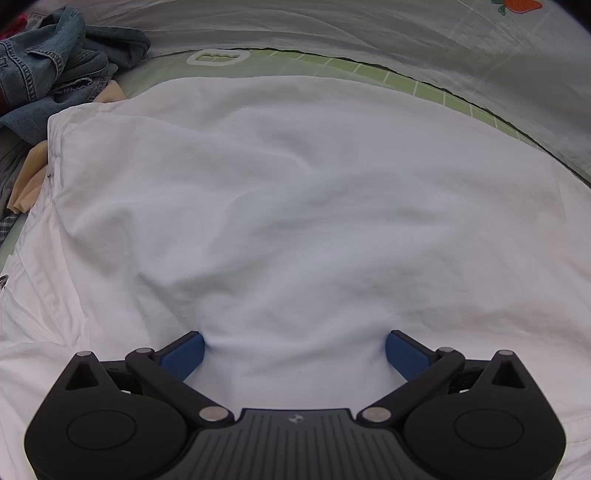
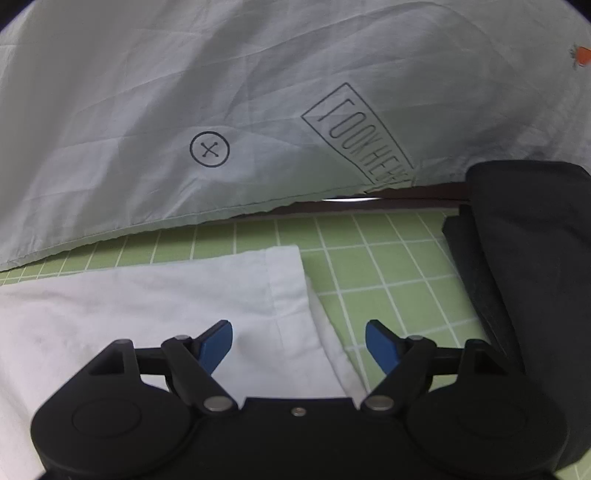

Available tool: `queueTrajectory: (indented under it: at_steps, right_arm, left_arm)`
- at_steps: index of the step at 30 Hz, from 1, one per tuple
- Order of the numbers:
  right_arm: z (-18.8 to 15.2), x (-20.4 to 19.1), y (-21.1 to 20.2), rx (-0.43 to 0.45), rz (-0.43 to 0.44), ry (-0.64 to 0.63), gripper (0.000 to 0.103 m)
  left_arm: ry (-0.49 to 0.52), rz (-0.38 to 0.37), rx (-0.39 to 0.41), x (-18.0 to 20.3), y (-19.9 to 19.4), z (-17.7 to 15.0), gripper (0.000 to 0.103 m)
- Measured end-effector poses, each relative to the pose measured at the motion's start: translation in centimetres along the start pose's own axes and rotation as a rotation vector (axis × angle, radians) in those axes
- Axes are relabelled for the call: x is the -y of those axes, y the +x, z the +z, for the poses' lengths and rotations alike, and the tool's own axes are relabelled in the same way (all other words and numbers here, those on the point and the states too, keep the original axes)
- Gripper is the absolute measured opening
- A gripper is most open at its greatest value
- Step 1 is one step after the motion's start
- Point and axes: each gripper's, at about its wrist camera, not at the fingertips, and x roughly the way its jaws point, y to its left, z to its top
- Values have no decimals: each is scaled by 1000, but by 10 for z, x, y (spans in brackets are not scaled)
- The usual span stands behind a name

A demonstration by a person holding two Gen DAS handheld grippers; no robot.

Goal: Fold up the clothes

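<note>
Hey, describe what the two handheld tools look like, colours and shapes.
Both match. The left tool has a matte black body with rounded lobes, triangular cut-outs, silver pivot pins, a ribbed centre plate with a small emblem, and ribbed blue pads. The right tool is similar: black linkage, silver pins, blue pads. No hands, sleeves or cables show.

Green bed sheet (image 2: 369,258) crossed by a white grid, overlapped at the far side by a pale grey quilt (image 2: 147,92), the quilt printed with a circled cross (image 2: 209,149), a boxed line of lettering (image 2: 360,136) and an orange carrot motif (image 1: 519,4).
</note>
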Motion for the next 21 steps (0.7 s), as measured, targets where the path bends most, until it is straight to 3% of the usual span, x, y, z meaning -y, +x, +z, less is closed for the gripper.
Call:
queueTrajectory:
  at_steps: [4,7,8,9,12,21]
  right_arm:
    - [13,-1,18,-12,81,-29,75]
    - [17,-3,25,-13,88,-49,52]
    - [18,-4,26,-6,82,-60,37]
    - [20,-6,27,-1,70,-70,28]
    - [22,-9,29,9,48,-93,14]
    - [38,-36,50,29,-129,-141,7]
  left_arm:
    - [-1,0,-10,-1,1,0,103]
    - [-3,1,-12,-2,2,0,103]
    - [-3,1,-13,-2,1,0,103]
    - [-3,1,-13,-2,1,1,103]
    - [-4,1,-16,-2,1,2,103]
    - [-3,1,-5,-2,0,2,103]
